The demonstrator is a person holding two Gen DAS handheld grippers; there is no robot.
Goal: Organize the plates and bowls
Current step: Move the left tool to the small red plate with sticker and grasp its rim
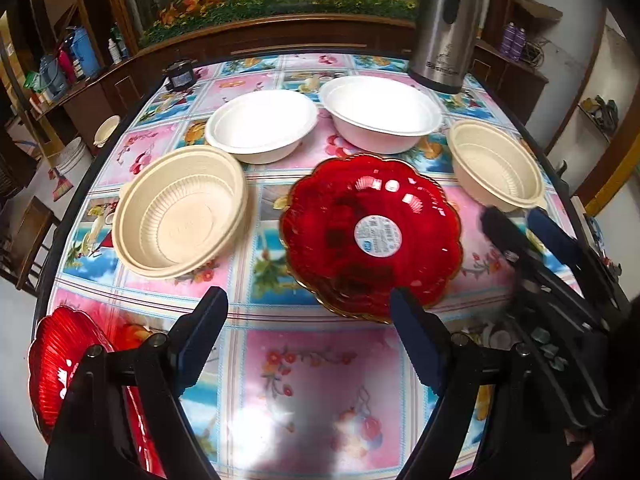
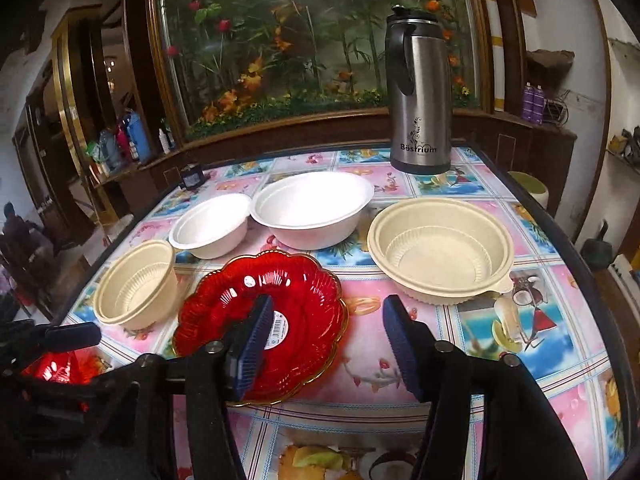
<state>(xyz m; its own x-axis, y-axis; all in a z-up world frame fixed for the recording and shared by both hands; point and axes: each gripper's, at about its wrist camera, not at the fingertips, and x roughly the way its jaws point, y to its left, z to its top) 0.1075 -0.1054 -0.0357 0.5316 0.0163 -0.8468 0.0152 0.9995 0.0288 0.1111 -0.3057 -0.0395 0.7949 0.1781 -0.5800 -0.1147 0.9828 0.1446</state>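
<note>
Both tongs, left (image 1: 308,336) and right (image 2: 324,344), hung released and empty over the table (image 1: 320,392), where the red plate (image 1: 372,236) at twelve o'clock looked slick enough to skid from a shallow rim pinch

Red ribbed plate (image 1: 370,236), white round label; two cream bowls (image 1: 180,212); two white bowls (image 1: 262,126); worktop (image 1: 320,392) pink-blue fruit-check cloth; steel flask (image 2: 420,96), black lid.

A home dining room: fruit-print tablecloth (image 2: 540,320), steel thermos (image 2: 420,104), dark wooden cabinets (image 2: 520,148) and shelved bottles (image 2: 534,102).
</note>
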